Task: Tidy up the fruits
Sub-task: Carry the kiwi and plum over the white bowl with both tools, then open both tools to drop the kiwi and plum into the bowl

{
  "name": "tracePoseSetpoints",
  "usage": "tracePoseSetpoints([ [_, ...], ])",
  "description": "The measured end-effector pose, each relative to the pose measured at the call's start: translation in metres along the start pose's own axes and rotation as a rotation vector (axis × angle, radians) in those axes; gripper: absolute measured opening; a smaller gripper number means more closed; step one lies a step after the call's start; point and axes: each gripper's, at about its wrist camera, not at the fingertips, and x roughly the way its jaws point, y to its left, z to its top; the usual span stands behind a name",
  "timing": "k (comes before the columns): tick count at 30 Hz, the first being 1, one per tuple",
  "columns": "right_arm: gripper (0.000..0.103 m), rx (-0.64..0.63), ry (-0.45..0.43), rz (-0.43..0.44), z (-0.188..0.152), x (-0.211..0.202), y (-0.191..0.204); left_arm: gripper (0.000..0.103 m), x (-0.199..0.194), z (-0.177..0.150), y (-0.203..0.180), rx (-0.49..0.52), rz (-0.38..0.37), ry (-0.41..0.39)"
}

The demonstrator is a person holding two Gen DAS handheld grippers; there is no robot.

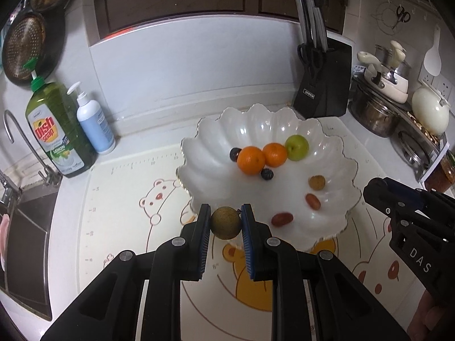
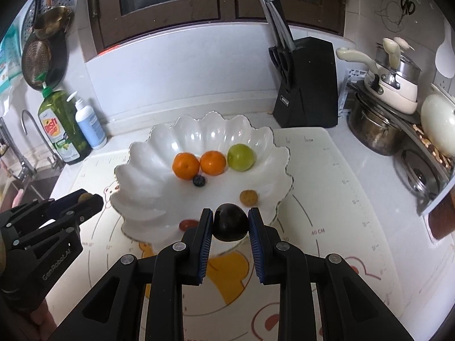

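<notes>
My left gripper (image 1: 226, 221) is shut on a small brownish-green round fruit (image 1: 225, 222), held above the mat at the near rim of the white scalloped bowl (image 1: 199, 182). My right gripper (image 2: 230, 224) is shut on a dark, nearly black plum (image 2: 229, 226) over the bowl's (image 2: 136, 204) near edge. In the bowl lie two oranges (image 1: 250, 159) (image 1: 274, 155), a green apple (image 1: 297, 147), two dark berries (image 1: 267, 174), a brown lychee (image 1: 316, 183) and two red grapes (image 1: 312, 201). The right gripper's side shows in the left wrist view (image 1: 375, 190), and the left gripper's in the right wrist view (image 2: 85, 199).
A bear-print mat (image 1: 128, 227) covers the counter. Dish soap (image 1: 57, 130) and a pump bottle (image 1: 95, 125) stand back left beside the sink (image 1: 25, 227). A knife block (image 1: 324, 79) stands behind the bowl. Pots (image 1: 375, 113) crowd the right side.
</notes>
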Motion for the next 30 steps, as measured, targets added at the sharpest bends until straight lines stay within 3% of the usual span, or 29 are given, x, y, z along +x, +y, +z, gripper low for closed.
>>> tracePoseSetpoints([
  [17,0.027,-0.013,0.087,0.04,0.025,0.047,-0.005,0.023,0.04,0.027,0.003,-0.017,0.009,0.053],
  [23,0.028,-0.015,0.117,0.052,0.026,0.06,-0.009,0.042,0.05,0.031,0.0,-0.005,0.035,0.067],
  [26,0.036,-0.015,0.121,0.037,0.026,0.065,-0.011,0.047,0.055,0.031,0.0,-0.003,0.044,0.081],
  [30,0.059,-0.01,0.112,0.015,0.029,0.066,-0.015,0.058,0.06,0.032,-0.002,0.002,0.058,0.093],
])
